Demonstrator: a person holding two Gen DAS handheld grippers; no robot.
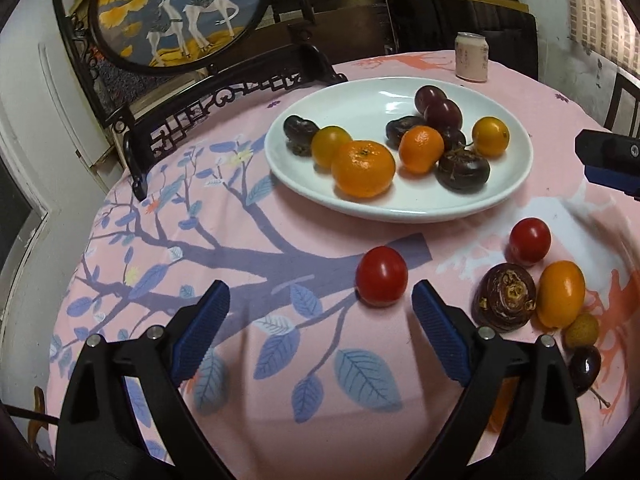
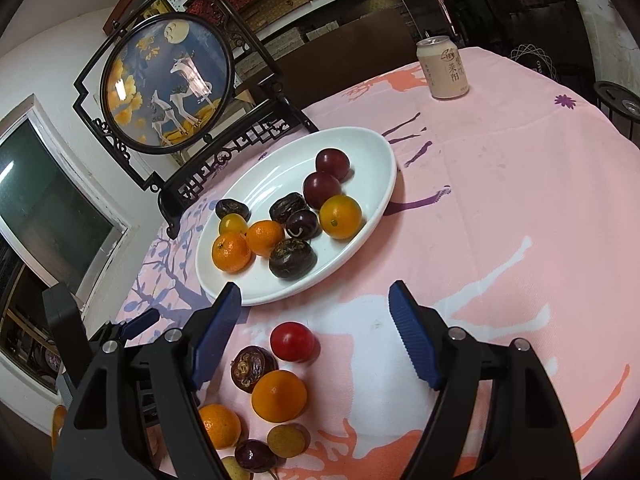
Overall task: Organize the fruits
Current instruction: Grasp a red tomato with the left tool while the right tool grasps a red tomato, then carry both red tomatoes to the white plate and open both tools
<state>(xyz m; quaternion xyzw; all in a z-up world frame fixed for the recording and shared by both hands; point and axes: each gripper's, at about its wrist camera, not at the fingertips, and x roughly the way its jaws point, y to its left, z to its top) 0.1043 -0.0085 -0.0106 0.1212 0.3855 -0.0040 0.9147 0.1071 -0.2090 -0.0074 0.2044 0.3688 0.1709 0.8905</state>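
A white plate (image 1: 360, 104) holds tangerines, yellow tomatoes, dark plums and brown water chestnuts. My left gripper (image 1: 320, 292) is open low over the pink cloth. A red tomato (image 1: 382, 276) lies just ahead of its right finger, untouched. Further right on the cloth lie a second red tomato (image 1: 530, 246), a water chestnut (image 1: 505, 302) and an orange fruit (image 1: 561, 294). My right gripper (image 2: 316, 296) is open above the near rim of the plate (image 2: 372, 200). A red tomato (image 2: 292, 341), a water chestnut (image 2: 254, 368) and an orange fruit (image 2: 279, 396) lie below its fingers, none gripped.
A drink can (image 1: 472, 58) stands behind the plate. A round deer picture in a black carved stand (image 1: 176, 12) sits at the table's back left. A tangerine (image 2: 219, 426) and small fruits (image 2: 287, 440) lie near the front edge. The cloth's right half (image 2: 520, 200) is bare.
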